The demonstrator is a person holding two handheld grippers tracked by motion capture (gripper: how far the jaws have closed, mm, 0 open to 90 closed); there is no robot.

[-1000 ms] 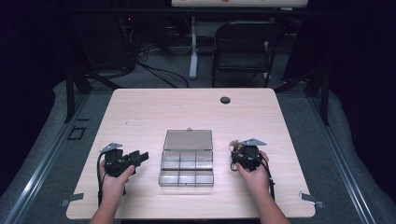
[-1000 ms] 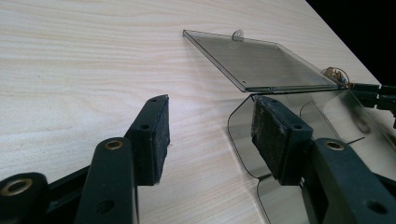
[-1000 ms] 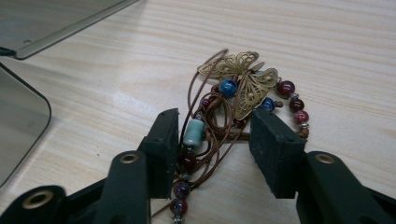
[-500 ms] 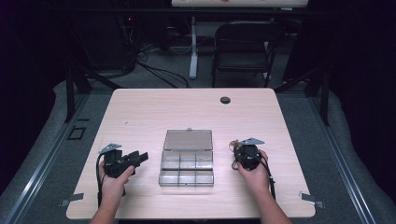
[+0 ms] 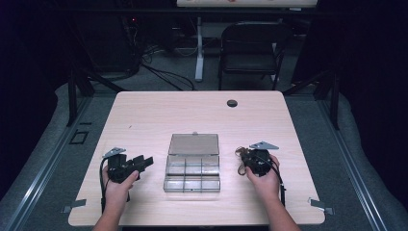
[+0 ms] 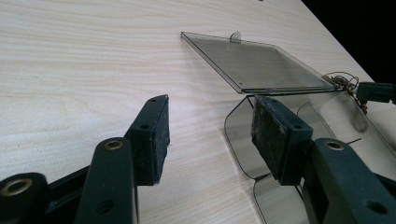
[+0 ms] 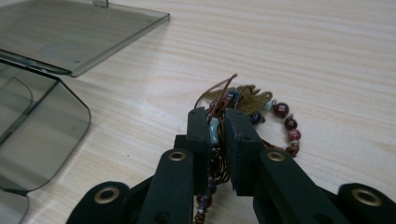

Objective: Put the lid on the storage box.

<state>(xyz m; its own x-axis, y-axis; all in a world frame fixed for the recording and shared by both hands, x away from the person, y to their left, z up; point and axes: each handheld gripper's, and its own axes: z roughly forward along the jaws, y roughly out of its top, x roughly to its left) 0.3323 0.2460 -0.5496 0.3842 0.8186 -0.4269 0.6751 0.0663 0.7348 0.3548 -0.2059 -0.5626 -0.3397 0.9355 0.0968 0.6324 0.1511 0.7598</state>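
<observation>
Left gripper [image 5: 144, 161] rested low on the table [image 5: 159, 110], jaws spread wide with nothing between them, aimed at the near left corner of the clear compartment box [image 5: 191, 172]. Box sat mid-table, lid [image 5: 193, 144] flung flat behind it, compartments looking bare. Right gripper [image 7: 217, 126] was clamped narrow on a beaded bracelet [image 7: 282, 122], part of the strand trailing on the wood just right of the box. Step judged: pickup made, transfer pending. Next move would call for lifting clear, carrying left over the box wall and releasing above one compartment.
</observation>
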